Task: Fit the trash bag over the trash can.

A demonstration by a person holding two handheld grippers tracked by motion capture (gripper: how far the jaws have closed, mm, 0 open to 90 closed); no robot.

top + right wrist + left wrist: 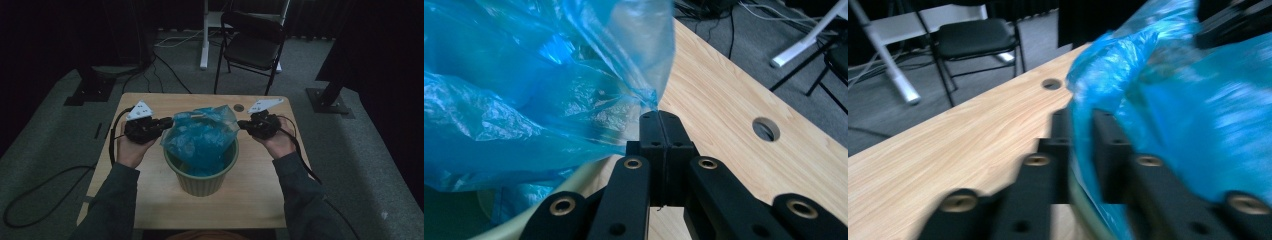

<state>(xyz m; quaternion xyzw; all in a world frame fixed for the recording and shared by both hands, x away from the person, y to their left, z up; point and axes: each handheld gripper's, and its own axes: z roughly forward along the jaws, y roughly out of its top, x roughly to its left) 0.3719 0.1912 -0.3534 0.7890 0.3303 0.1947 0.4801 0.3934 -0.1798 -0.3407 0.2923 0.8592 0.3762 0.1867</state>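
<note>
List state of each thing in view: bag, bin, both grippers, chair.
Blue bag: partly in the bin, top bunched above the rim, stretched between both grippers.
Green bin: upright on the table.
Left gripper: shut on the bag's edge.
Right gripper: shut on the bag's edge.
Folding chair: unfolded, nobody seated, behind the table.

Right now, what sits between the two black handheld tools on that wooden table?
In the high view, the pale green bin lined with a crinkly blue plastic bag sits between the left tool and the right tool; each pinches the bag's edge.
</note>
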